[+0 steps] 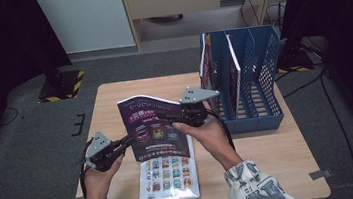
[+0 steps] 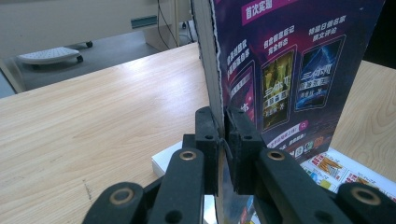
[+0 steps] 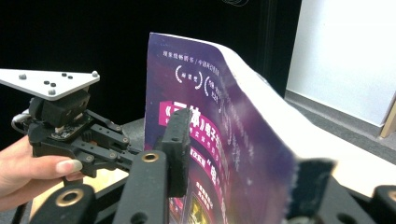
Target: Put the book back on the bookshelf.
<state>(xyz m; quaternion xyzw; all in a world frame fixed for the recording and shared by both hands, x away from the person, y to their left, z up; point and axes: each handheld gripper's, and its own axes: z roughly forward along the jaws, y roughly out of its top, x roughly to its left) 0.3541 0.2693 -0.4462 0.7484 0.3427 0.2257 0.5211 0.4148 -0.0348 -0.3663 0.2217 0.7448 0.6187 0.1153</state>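
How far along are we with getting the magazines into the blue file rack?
Done: magazines already stand in the blue plastic file rack. In hand: the purple glossy magazine is held upright above the table, left gripper clamped on its edge, right gripper around its other side. Left: slot it in, then the white magazine with colourful tiles lying flat.

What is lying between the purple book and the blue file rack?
In the high view, the right gripper and hand lie between the purple book and the blue file rack.
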